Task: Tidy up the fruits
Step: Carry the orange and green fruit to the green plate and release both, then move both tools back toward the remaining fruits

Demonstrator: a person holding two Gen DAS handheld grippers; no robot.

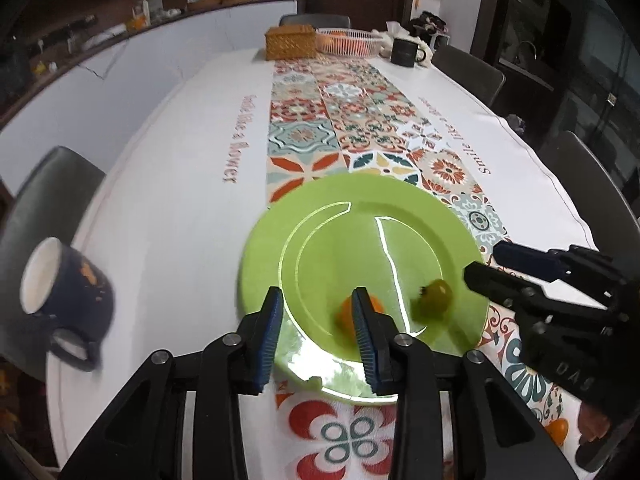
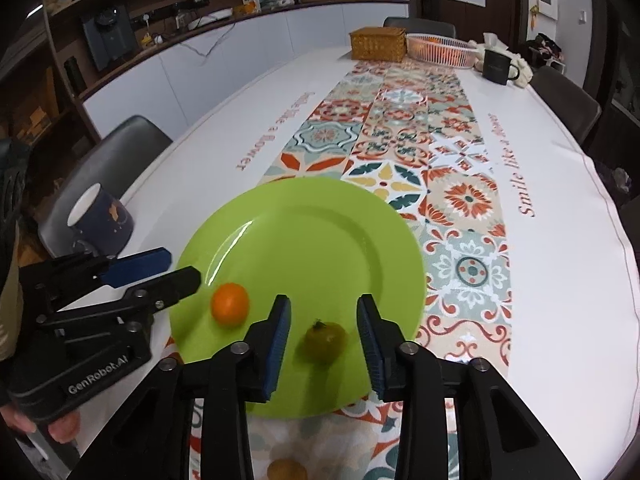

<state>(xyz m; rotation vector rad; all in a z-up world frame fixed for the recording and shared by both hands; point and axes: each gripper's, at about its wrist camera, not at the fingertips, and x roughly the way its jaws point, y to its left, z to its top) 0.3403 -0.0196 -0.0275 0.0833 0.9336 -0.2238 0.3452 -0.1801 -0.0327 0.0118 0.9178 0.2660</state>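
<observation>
A green plate lies on the patterned runner near the table's front edge. On it sit an orange fruit and a yellow-green fruit. My left gripper is open over the plate's near left part; its right finger partly hides the orange fruit. My right gripper is open, and the yellow-green fruit lies between its fingers, not gripped. Another orange fruit lies on the runner in front of the plate.
A dark blue mug stands left of the plate near the table edge. At the far end are a wicker box, a white basket with oranges and a black mug. Chairs surround the table.
</observation>
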